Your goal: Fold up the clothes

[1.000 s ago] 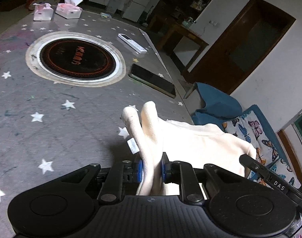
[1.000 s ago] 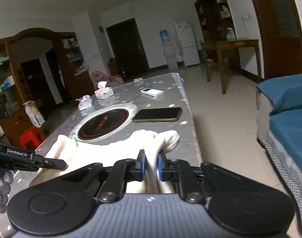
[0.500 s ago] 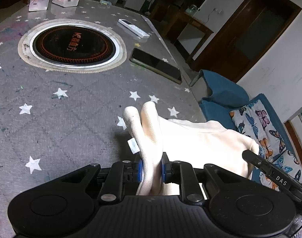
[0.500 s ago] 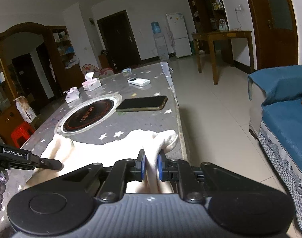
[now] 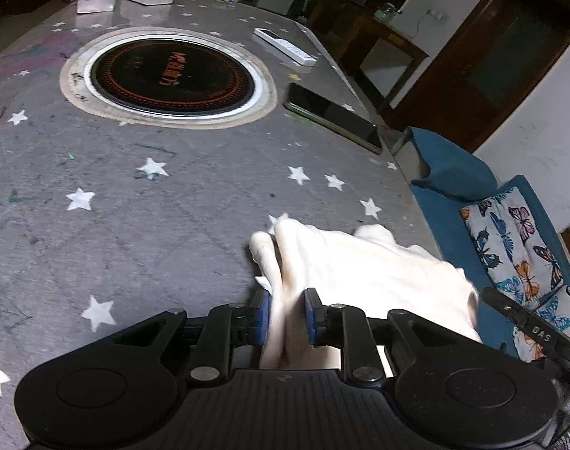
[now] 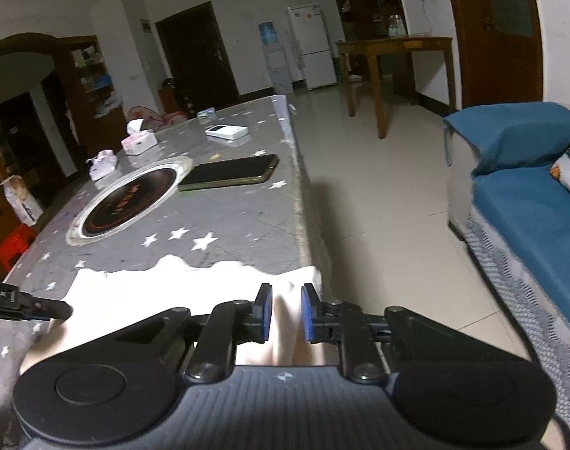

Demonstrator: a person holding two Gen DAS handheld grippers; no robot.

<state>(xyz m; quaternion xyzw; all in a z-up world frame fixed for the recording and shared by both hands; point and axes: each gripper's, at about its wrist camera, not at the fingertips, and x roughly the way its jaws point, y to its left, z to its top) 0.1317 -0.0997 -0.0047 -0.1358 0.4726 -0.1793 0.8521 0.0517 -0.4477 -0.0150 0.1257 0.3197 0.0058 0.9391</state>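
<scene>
Left wrist view: left gripper [image 5: 286, 317] clamps cream garment [image 5: 363, 273] on starred worktop [image 5: 135, 187]; right gripper [image 6: 286, 317] likewise pinches its edge (phone [image 6: 228, 172] beyond).

Hidden and blurred parts
The cream garment [image 5: 363, 273] is blurring at its edges and disappearing under the left gripper [image 5: 286, 315] body; the sofa [image 6: 528, 202] is running off the right edge.

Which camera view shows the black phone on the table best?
The right wrist view: the phone lies unobstructed, its whole outline and side edge visible. The left wrist view shows the phone complete too, but more foreshortened.
</scene>
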